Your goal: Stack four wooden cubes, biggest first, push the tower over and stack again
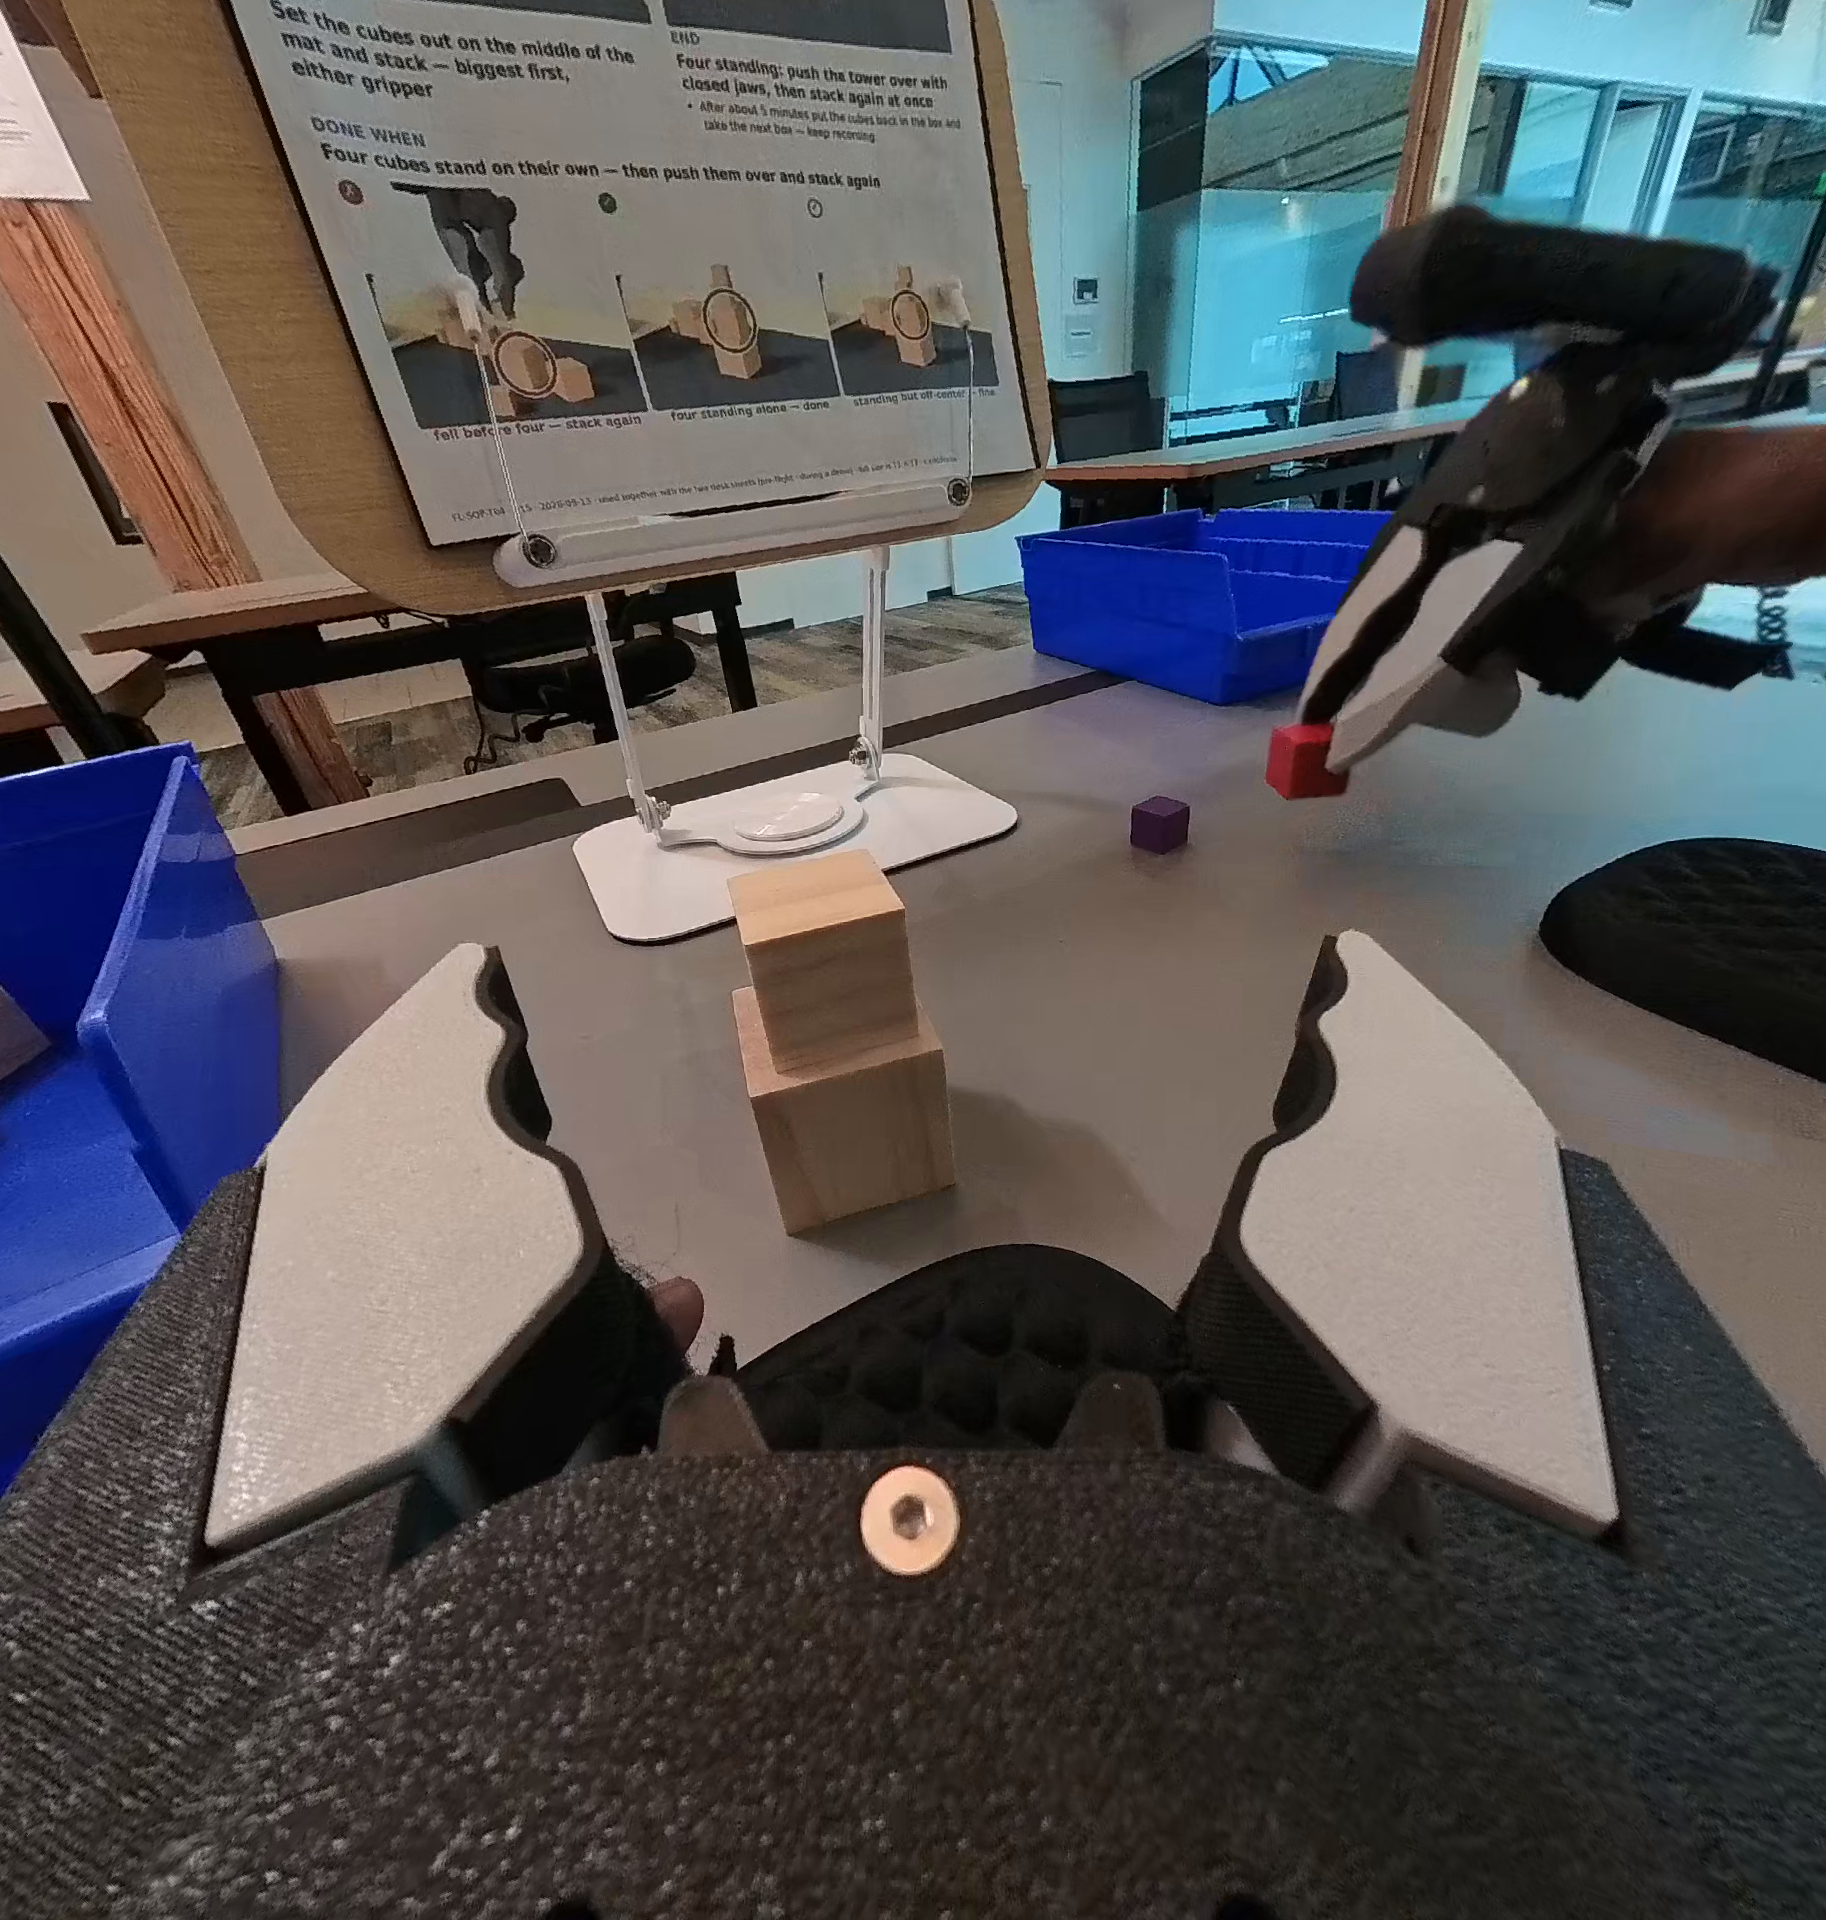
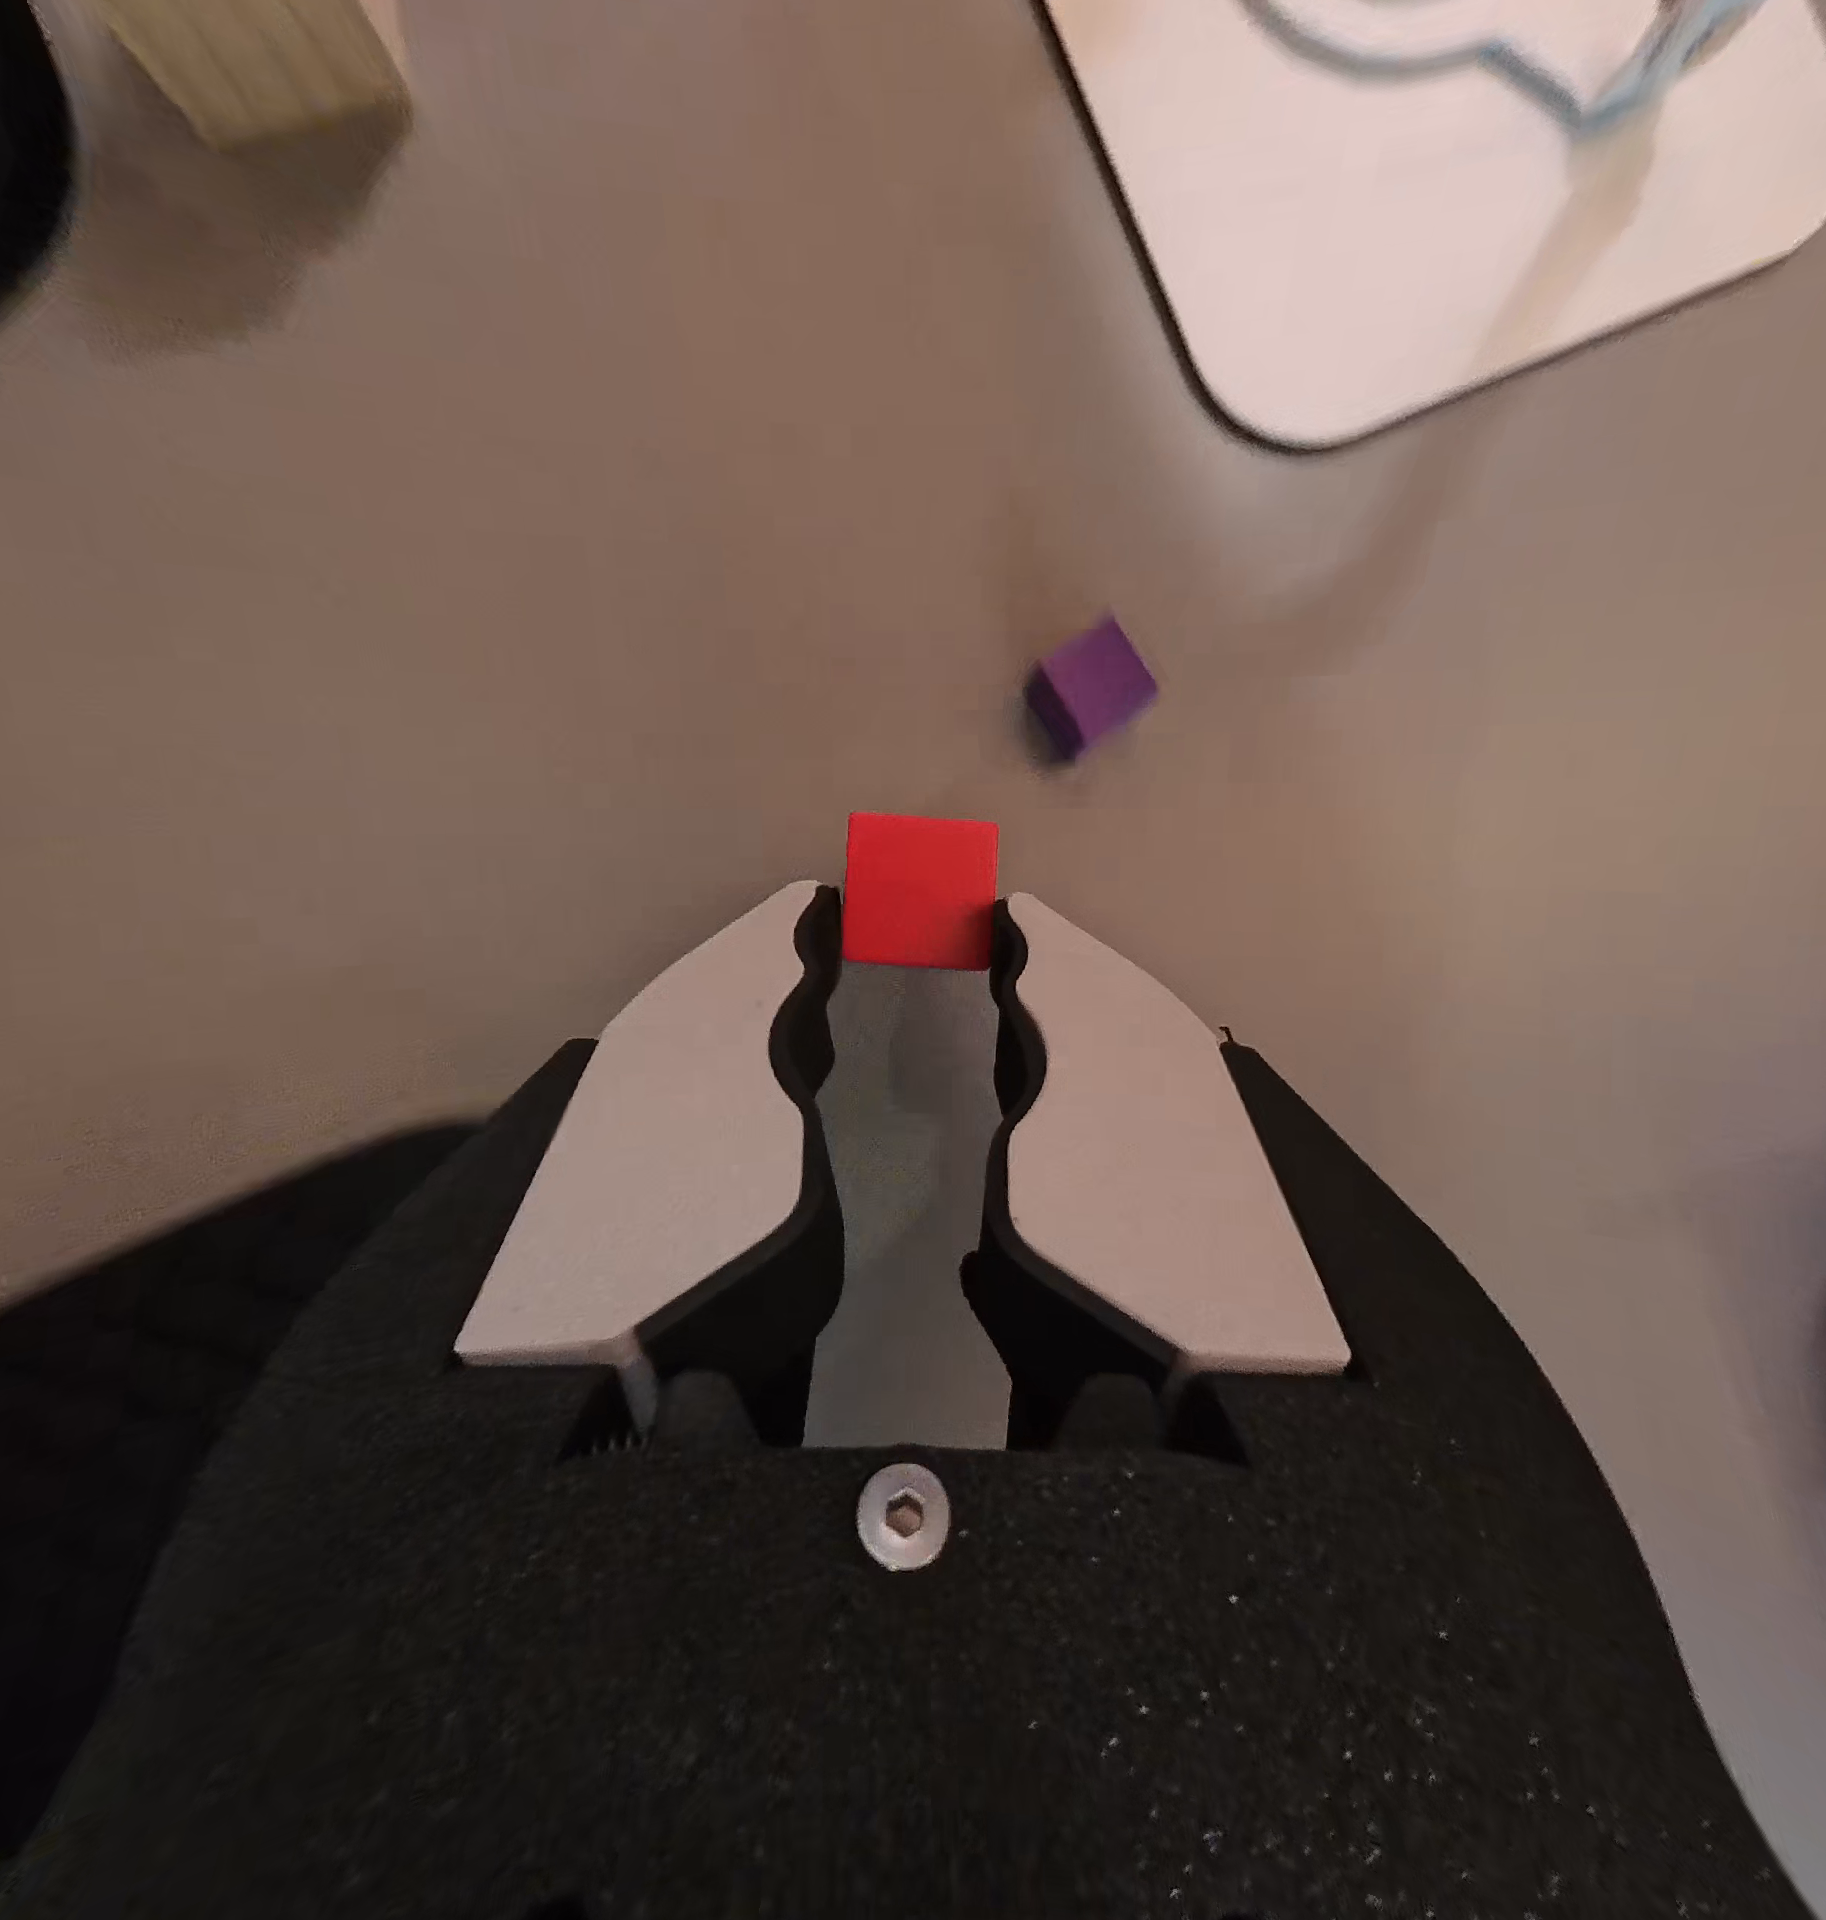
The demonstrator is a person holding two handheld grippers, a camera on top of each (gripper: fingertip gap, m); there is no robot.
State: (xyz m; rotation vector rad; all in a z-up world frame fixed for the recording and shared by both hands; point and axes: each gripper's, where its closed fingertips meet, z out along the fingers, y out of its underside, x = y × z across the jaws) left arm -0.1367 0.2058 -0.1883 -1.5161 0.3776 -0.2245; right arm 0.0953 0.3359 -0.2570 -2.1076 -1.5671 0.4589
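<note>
My right gripper (image 2: 919, 914) is shut on a small red cube (image 2: 921, 896), pinched at the fingertips; the left wrist view shows it (image 1: 1322, 743) holding the red cube (image 1: 1300, 761) a little above the grey table at the far right. A small purple cube (image 2: 1094, 686) lies on the table just beyond it, also in the left wrist view (image 1: 1158, 824). My left gripper (image 1: 909, 997) is wide open and holds nothing, just in front of a stack of two wooden cubes: a smaller one (image 1: 824, 961) on a bigger one (image 1: 849, 1132).
A white stand base (image 1: 919, 821) holding an instruction sheet (image 1: 639, 260) sits behind the stack. Blue bins stand at the left (image 1: 109, 987) and far right (image 1: 1189, 603). A black pad (image 1: 1730, 956) lies at the right, another (image 1: 950, 1340) under my left gripper.
</note>
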